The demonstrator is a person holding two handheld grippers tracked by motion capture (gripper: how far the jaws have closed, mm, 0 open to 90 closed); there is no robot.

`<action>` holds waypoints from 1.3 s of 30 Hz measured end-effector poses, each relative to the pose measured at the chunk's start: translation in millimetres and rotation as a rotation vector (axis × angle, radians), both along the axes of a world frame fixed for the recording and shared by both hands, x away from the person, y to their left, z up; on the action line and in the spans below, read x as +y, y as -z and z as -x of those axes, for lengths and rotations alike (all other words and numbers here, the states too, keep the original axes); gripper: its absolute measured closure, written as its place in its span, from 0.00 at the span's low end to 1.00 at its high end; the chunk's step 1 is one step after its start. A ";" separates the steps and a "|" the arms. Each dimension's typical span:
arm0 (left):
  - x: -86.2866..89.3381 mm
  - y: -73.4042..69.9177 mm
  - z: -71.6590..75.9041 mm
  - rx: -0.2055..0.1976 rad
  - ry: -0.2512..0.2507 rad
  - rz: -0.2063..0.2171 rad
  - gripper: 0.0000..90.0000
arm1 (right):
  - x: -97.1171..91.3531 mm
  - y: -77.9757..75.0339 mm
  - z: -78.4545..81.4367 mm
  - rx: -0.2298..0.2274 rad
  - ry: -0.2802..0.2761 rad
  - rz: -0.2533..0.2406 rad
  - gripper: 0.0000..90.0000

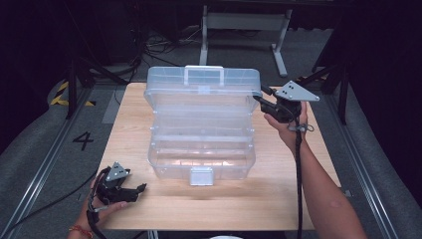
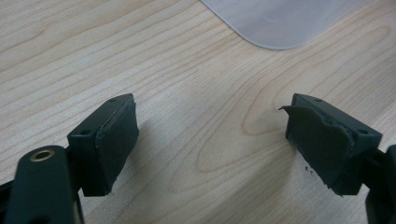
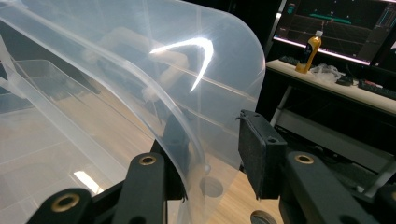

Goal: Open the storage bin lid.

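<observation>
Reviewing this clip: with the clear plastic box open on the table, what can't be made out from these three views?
- Box contents: in the high view the clear plastic box shows glare and stacked see-through trays; whether anything lies inside is unclear.
- Right gripper grip: in the right gripper view one jaw sits behind the lid, the other stands off it; contact is unclear.
- Left gripper: its body is cut off by the bottom edge.

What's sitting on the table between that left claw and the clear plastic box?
Nothing: bare wooden table separates the left gripper from the clear box, as the high view shows.
</observation>
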State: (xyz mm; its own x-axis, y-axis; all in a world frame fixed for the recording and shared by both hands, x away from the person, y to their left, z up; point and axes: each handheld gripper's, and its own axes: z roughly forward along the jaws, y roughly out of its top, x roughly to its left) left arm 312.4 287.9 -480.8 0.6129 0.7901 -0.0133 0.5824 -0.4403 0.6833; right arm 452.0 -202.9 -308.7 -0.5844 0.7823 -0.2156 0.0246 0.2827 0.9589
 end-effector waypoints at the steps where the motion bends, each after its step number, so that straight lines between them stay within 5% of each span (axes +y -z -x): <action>1: 0.0 0.0 0.0 0.000 0.000 0.000 0.19 | 0.0 -0.9 -1.3 0.005 0.002 0.000 0.72; 39: -0.6 0.1 -0.4 0.001 -0.007 0.001 0.19 | 12.7 -12.0 -44.8 0.021 0.127 -0.003 0.85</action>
